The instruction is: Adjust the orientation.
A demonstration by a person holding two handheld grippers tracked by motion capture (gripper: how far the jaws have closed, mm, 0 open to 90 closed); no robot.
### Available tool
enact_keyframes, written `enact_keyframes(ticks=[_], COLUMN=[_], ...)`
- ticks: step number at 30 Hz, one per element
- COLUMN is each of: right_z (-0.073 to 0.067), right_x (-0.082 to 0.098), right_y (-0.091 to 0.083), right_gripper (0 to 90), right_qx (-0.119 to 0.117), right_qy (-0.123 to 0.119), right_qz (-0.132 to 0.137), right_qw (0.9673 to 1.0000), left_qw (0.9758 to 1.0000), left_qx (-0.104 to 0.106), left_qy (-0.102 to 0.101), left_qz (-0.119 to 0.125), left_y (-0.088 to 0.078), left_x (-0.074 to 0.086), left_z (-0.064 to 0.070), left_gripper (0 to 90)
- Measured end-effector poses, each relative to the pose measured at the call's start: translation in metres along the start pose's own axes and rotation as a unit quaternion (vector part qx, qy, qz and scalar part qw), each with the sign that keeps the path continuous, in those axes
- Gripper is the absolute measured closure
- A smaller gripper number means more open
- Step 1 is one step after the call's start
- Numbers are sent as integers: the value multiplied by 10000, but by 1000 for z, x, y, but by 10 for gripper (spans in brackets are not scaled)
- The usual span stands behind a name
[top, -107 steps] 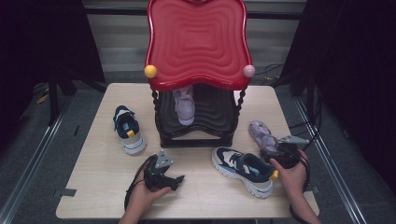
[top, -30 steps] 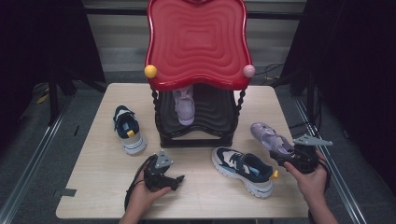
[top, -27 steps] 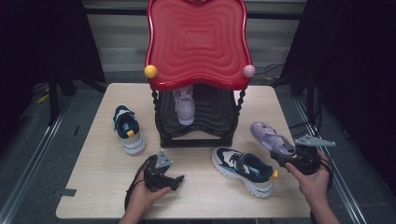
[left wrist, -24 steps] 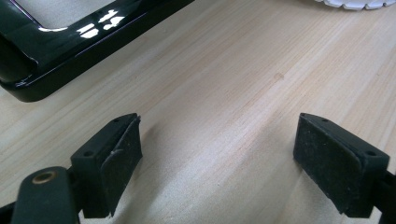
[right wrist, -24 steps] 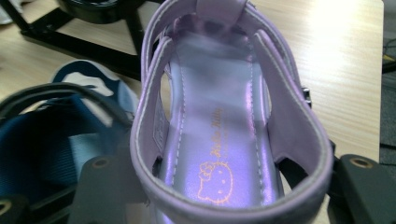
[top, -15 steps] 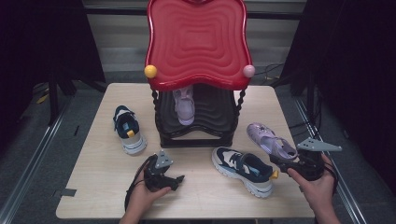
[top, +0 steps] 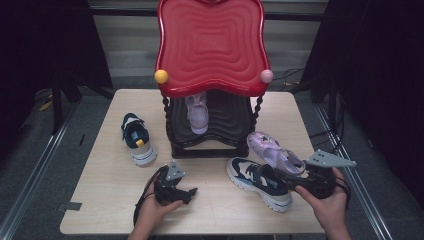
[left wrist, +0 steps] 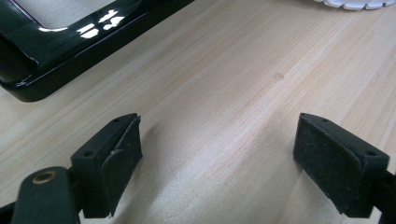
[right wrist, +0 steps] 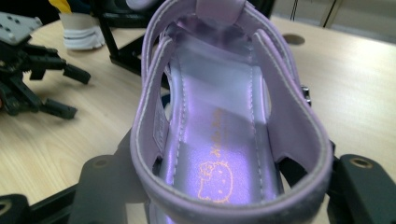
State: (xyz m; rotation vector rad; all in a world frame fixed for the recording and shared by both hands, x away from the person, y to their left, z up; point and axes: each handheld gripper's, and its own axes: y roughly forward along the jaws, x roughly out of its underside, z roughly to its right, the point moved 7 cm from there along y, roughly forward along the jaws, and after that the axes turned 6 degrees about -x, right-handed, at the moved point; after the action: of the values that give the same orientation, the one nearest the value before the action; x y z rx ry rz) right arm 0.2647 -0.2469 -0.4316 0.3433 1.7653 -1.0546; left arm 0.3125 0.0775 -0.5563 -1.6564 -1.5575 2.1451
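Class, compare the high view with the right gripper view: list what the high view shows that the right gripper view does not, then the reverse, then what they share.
High view alone: the red wavy top of the shoe rack with its yellow ball and pink ball, a second purple sandal on the shelf, and the navy sneaker beside the right gripper.

Right gripper view alone: the gold cartoon print on the insole of the held purple sandal.

Both: that sandal gripped at its heel, the left gripper resting on the wooden table, and the other navy sneaker.
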Motion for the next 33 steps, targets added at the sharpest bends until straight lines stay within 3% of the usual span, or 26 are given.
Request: enact_keyframes(ticks=[5,8,14,20,33], right_z=[-15,-21,-26,-31,-39], right_x=[-14,-21,-33,-40,-60], right_y=[10,18,31,47,76], right_gripper=[368,368,369,368,368], right_qx=[-105,-110,160,254,845], right_qy=[-153,-121,-68,-28,244], right_qz=[32,141,454,533,811], right_qw=[9998,9998,9988,9983,9928], left_qw=[10000,10000,10000,10000,10000], left_qx=[0,0,2,3,3], left_qy=[2,2,2,5,-1], left_qz=[-1,1,2,3,7], left_y=[0,0,0,0,0], left_x=[0,0,0,0,0], left_z=[0,0,0,0,0], left_gripper=[147,147,147,147,147])
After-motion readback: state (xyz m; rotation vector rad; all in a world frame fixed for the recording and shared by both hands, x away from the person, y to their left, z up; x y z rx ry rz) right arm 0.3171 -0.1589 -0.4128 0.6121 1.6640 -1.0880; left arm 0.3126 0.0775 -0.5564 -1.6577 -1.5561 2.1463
